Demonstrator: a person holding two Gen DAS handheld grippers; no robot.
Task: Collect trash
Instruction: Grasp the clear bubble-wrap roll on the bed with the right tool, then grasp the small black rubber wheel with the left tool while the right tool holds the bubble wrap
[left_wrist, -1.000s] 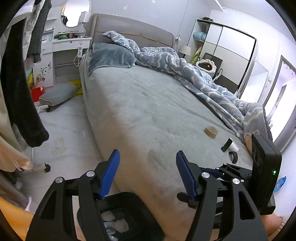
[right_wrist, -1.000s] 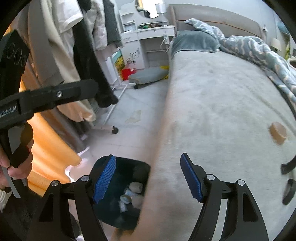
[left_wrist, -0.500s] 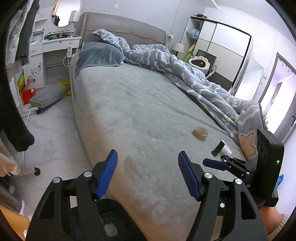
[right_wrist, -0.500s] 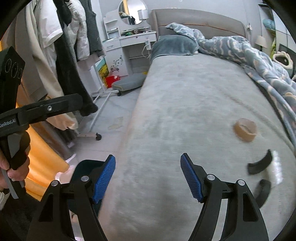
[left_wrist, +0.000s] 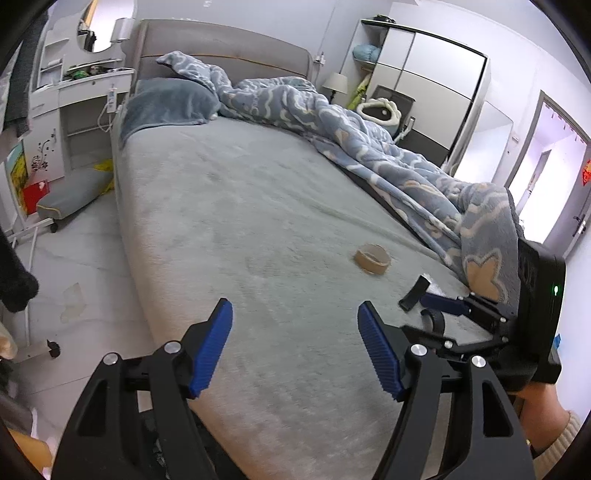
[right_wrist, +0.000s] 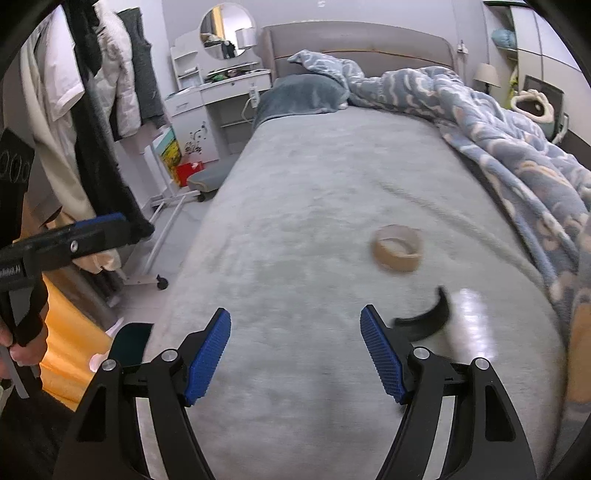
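Left wrist view, from the left: a white dressing table (left_wrist: 81, 92) with a round mirror (left_wrist: 94, 35), a grey cushion (left_wrist: 74, 192) on the floor beneath, then the grey bed (left_wrist: 240, 221) filling the middle. Low in front, the left gripper (left_wrist: 293, 343), blue pads apart and opening, with nothing but bedcover between them. Further right on the bed, a brown tape ring (left_wrist: 372, 257), lying flat and well clear of the pads. Just beyond it toward the right, a curved black strip (left_wrist: 414, 293) and a second black piece (left_wrist: 434, 317), partly hidden behind the right gripper (left_wrist: 443, 304), seen here from the side. Rumpled blue blanket (left_wrist: 369, 147) along the far right edge, and only here a wardrobe (left_wrist: 428, 85) and a bright doorway (left_wrist: 546, 177).

Right wrist view, from the left: hanging clothes (right_wrist: 92, 92) on a rack, shown much more fully here, and the left gripper's arm crossing at mid height. Below it, a dark bin (right_wrist: 131, 341) on the floor beside the bed, seen only in this view. Right gripper (right_wrist: 295, 347) low in the middle, pads spread wide and empty over the bedcover. To its right, the tape ring (right_wrist: 397, 248) again, blurred, and the black strip (right_wrist: 424, 314) close by the right pad without touching. Beside that strip, a pale shiny patch (right_wrist: 469, 325), too blurred to tell what.
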